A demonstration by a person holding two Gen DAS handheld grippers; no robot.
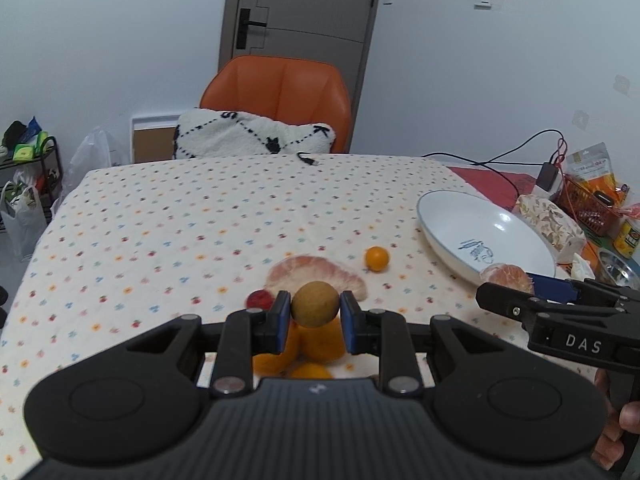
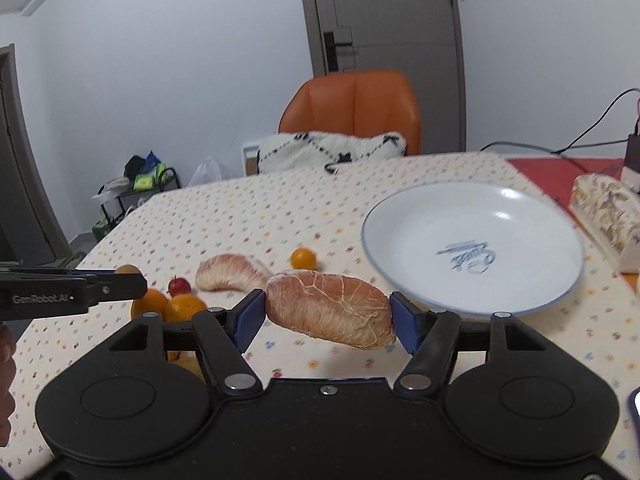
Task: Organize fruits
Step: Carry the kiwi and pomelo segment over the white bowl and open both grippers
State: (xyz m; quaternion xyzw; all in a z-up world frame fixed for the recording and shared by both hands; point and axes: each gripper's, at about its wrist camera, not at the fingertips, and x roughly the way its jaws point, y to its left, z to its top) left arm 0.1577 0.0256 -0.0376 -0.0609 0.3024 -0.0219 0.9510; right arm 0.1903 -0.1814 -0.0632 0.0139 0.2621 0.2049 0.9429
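right gripper (image 2: 327, 316) jaws clamp pomelo wedge (image 2: 330, 309) endwise, long axis across frame | plate (image 2: 472, 308) just upper right, nearer this hand | left gripper (image 1: 315, 312) jaws pinch brown fruit (image 1: 315, 304) mid-frame

There were two pomelo segments (image 2: 331, 309) (image 2: 232, 271), two oranges (image 2: 185, 307) (image 2: 149, 303), one kumquat (image 2: 303, 258), one small brown round fruit (image 1: 315, 304), one small red fruit (image 2: 179, 286), one white plate (image 2: 472, 248) and one orange chair (image 2: 352, 108).
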